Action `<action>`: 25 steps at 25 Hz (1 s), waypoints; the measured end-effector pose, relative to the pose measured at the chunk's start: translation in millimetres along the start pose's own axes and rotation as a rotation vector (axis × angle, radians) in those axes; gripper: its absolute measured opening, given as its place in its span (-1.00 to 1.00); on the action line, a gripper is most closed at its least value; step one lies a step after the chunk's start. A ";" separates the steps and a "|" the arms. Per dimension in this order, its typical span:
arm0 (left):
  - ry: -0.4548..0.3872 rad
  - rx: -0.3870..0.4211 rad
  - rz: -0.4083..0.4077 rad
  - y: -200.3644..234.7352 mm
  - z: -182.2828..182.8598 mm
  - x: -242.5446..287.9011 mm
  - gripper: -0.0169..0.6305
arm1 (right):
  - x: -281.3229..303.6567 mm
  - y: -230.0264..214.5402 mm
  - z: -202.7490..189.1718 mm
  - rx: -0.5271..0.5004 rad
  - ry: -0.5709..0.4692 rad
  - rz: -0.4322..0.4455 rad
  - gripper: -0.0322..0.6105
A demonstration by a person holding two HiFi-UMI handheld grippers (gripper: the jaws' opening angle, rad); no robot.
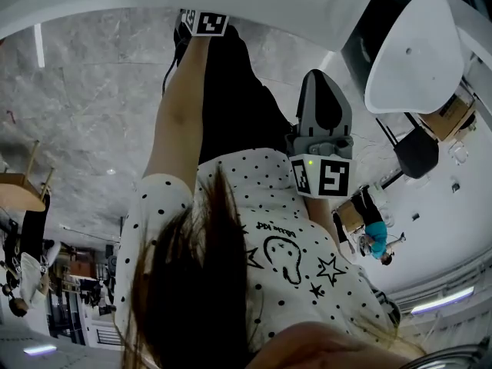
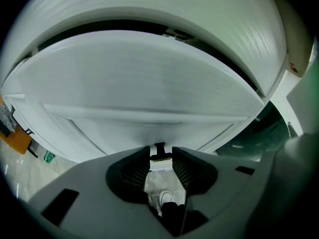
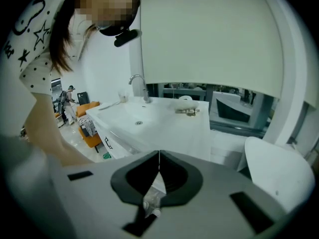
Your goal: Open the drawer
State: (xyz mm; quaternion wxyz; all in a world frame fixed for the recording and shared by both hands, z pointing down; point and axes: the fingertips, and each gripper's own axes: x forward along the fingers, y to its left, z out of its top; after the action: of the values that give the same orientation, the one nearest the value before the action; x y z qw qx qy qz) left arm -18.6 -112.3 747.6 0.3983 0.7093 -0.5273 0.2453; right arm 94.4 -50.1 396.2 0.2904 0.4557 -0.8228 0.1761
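A white drawer front point(image 2: 149, 78) fills the left gripper view, with a narrow ledge across its middle. Its small black handle point(image 2: 159, 150) sticks out at the lower edge. My left gripper point(image 2: 161, 159) is open, and the handle sits between its fingertips with a gap on each side. In the head view only that gripper's marker cube point(image 1: 209, 23) shows, at the end of a raised arm. My right gripper point(image 3: 158, 157) is shut with nothing in it; it hangs apart from the drawer and faces a white sink counter point(image 3: 169, 121).
On the counter are a faucet point(image 3: 137, 81) and a small metal item point(image 3: 188, 111). A white moulded chair point(image 3: 279, 176) stands close on the right. An orange chair point(image 3: 89, 133) and distant people are at the left. A person's dotted shirt point(image 1: 307, 244) fills the head view.
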 end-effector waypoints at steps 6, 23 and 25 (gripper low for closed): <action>-0.061 -0.011 -0.041 -6.4 10.2 1.5 -0.51 | 1.5 9.4 2.3 0.025 0.006 -0.023 -0.85; 0.085 0.010 0.098 17.0 -26.1 -32.8 -0.51 | 9.7 24.9 8.0 0.020 0.016 -0.048 -0.85; 0.087 0.005 0.098 15.1 -29.4 -34.6 -0.51 | 9.7 27.0 7.2 0.017 0.018 -0.045 -0.85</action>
State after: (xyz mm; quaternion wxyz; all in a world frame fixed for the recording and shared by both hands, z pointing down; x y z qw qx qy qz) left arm -41.9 -70.9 742.2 0.4066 0.6723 -0.5428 0.2966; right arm 65.0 -46.3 396.1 0.2979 0.4750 -0.8081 0.1806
